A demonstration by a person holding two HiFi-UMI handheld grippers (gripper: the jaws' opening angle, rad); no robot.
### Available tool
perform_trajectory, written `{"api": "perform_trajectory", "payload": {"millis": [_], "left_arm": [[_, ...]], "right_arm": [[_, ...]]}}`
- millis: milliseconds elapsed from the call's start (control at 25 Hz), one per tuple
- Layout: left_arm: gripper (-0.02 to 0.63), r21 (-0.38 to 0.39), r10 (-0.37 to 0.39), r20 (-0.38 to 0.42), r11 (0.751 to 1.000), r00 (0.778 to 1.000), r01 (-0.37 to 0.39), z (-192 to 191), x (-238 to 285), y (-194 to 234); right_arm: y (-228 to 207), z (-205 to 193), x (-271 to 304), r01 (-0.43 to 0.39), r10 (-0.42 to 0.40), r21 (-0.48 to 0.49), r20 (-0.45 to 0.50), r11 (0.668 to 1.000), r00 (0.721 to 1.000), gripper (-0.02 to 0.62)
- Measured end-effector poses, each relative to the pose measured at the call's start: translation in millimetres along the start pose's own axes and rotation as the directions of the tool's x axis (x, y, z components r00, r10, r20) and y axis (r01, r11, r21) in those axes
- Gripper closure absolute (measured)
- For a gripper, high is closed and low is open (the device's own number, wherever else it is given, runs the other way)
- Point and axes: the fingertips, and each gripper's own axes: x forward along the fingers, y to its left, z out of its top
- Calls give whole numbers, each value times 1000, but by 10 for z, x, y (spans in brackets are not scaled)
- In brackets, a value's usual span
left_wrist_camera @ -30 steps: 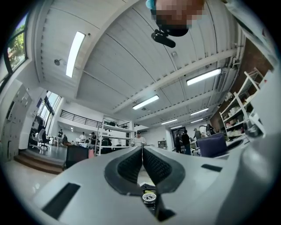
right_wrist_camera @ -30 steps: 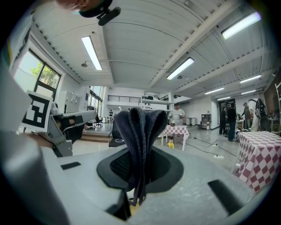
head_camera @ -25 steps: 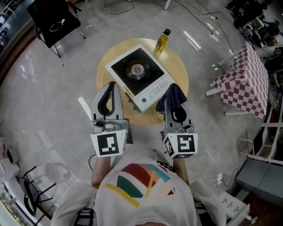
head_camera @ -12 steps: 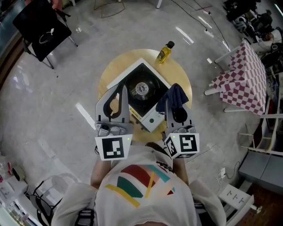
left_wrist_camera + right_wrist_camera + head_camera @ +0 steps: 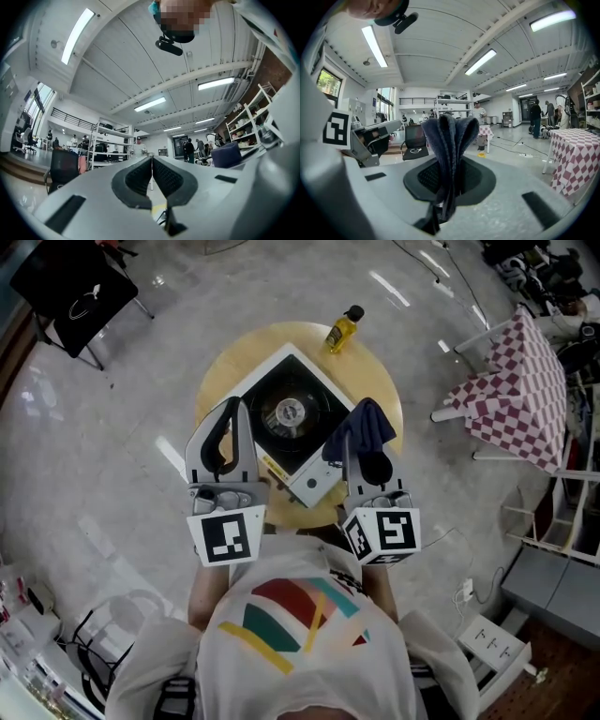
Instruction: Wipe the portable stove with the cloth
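cloth: dark blue cloth (image 5: pixel 449 136), soft and limp, folded into a bunch and standing up between the jaws; light, and it will drape flat under pressure, so a bigger loose part past the tips would likely wipe better.
right gripper: the right gripper (image 5: pixel 351 440) is clenched on the cloth, which it holds over the near right edge of the stove; no view shows the cloth touching the stove.
left gripper: the left gripper (image 5: pixel 152 161) has its jaws pressed together with nothing between them; it hangs over the stove's near left edge.
portable stove: the portable stove (image 5: pixel 309 395) is a stiff white box with a black top and a round burner (image 5: pixel 287 413) in the middle, set cornerwise on the round wooden table (image 5: pixel 372 368); probably light enough to slide when rubbed, so the empty gripper could steady its rim.
in the way: the raised burner breaks up the flat top.
around: a yellow bottle (image 5: pixel 343 329) stands by the stove's far corner, near the table edge; a checked table (image 5: pixel 517 399) and a black chair (image 5: pixel 66 287) stand well apart on the floor.
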Motion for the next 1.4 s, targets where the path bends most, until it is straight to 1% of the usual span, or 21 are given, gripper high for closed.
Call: {"api": "perform_trajectory", "payload": {"millis": [240,480,600,720,840,920,1000,1080,1160,1240,1320,1360,1400], "left_arm": [[600,13,24,43,1000,999,-25,201,113,-131],[600,32,7,32,999,999,-8,180,151,-293],[600,39,7,26,999,1000,-8,163,172,-328],[600,35,19,31,999,999,-20,161,188,-336],[600,36,24,26,999,999,-25,144,172,-334],[600,38,26,18,999,999,-27,126,160,-327],[600,40,30,7,999,1000,-31,100,146,-328],[600,48,33,0,998,999,-33,79,146,-327],[600,53,40,3,998,999,-40,78,147,-308],[600,60,49,17,997,999,-50,97,126,-290],[600,73,54,20,996,998,-55,104,101,-283],[600,78,56,18,995,998,-57,100,91,-280],[600,81,60,17,995,998,-61,92,82,-275]], "right_arm": [[-60,135,30,-64,64,9,23,998,998,561],[-77,75,81,-105,105,2,-11,994,994,561],[-200,-19,113,-89,86,-45,-74,995,994,561],[-454,-180,153,-57,33,-140,-171,988,985,563],[-736,-346,176,-42,-23,-235,-267,971,963,562],[-926,-459,198,-38,-59,-282,-328,959,943,561],[-1121,-624,221,-50,-94,-328,-408,943,908,562],[-1302,-825,259,-80,-126,-370,-500,926,857,561],[-1458,-1057,304,-118,-151,-394,-588,911,795,561],[-1572,-1326,317,-163,-163,-392,-674,905,721,561],[-1630,-1588,305,-204,-151,-360,-749,910,646,562],[-1645,-1702,303,-219,-140,-338,-777,915,614,561],[-1657,-1800,309,-229,-129,-318,-798,920,589,561]]}}
